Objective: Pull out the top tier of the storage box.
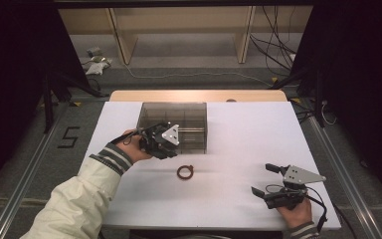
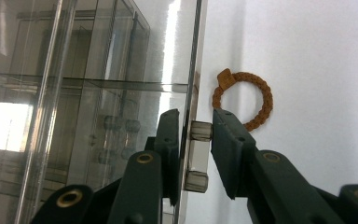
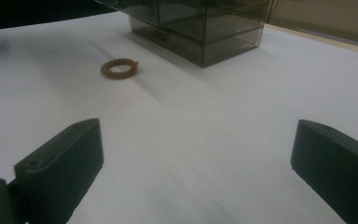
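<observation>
A smoky clear drawer box (image 1: 189, 117) stands at the middle back of the white table (image 1: 248, 134). My left gripper (image 1: 168, 151) reaches along its front face; in the left gripper view the left gripper (image 2: 196, 128) is shut on a small clear drawer handle (image 2: 200, 131), one jaw on each side of it and of the clear front panel. A brown braided ring (image 1: 185, 172) lies flat on the table just in front of the box, beyond the jaws as the ring (image 2: 244, 99). My right gripper (image 1: 264, 179) rests open at the front right, its jaws (image 3: 196, 140) wide apart with only table between them.
The box (image 3: 200, 28) and the ring (image 3: 119, 69) lie well ahead of the right gripper. Beyond the table's far edge a wooden strip (image 1: 199, 95) runs across. Cables (image 1: 273, 45) and stands sit on the floor behind. A person's sleeve (image 1: 74, 199) comes in at the bottom left.
</observation>
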